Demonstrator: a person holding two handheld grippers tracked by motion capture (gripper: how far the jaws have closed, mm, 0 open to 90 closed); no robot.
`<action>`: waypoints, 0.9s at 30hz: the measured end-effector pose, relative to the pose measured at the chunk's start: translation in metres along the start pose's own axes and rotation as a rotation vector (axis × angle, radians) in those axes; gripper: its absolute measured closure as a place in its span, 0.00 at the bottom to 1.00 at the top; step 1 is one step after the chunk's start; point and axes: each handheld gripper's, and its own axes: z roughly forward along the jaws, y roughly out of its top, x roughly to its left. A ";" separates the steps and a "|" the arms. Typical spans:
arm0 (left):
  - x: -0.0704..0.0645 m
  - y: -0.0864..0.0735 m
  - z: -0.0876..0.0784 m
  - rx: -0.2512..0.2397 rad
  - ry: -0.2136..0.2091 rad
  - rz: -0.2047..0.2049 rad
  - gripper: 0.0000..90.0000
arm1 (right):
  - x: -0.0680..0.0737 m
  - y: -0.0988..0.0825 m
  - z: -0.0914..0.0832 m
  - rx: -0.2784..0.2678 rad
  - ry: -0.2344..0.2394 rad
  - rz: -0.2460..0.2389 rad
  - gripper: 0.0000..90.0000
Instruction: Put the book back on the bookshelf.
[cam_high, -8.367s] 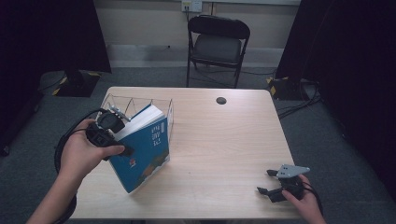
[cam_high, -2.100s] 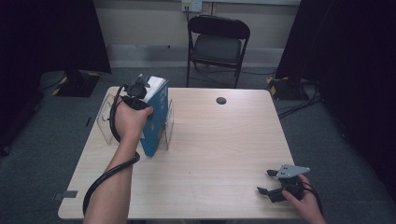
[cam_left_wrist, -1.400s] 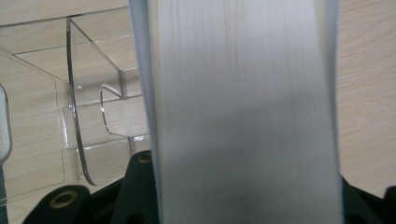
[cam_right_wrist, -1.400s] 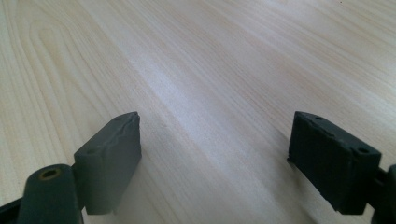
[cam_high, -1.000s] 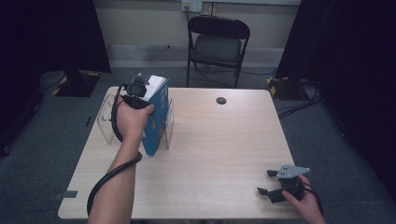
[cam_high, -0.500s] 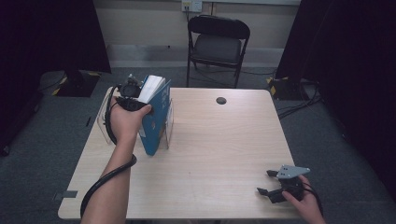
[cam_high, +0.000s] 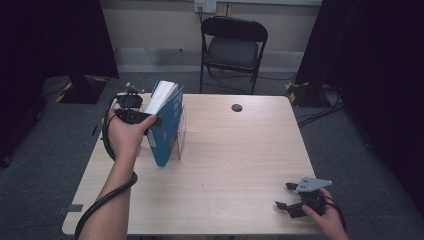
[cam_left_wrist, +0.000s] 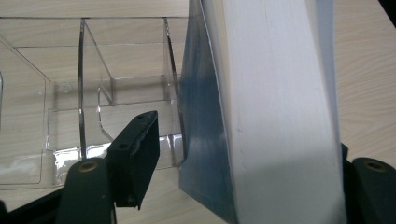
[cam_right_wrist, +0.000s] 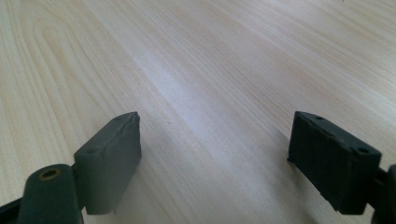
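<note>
High view: your left tongs (cam_high: 150, 119) have just been opening, spread around the stiff, heavy book (cam_high: 166, 121); regrip its spine. Right tongs (cam_high: 286, 196) spread, empty.

a studio-like lab: black curtains (cam_high: 45, 40), lone folding chair (cam_high: 234, 47), floor cables (cam_high: 320, 112).

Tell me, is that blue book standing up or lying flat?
Standing up. The blue book rests on its lower edge in the clear rack, leaning slightly.
</note>
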 end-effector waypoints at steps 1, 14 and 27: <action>0.000 -0.001 -0.001 0.008 -0.004 0.004 0.34 | 0.000 0.000 0.000 0.000 0.000 0.000 0.18; 0.002 -0.012 -0.007 0.012 -0.036 0.007 0.27 | 0.000 0.000 0.000 0.000 0.000 -0.001 0.18; 0.005 -0.025 -0.008 0.020 -0.073 0.024 0.23 | 0.000 0.000 0.000 0.000 0.000 0.000 0.18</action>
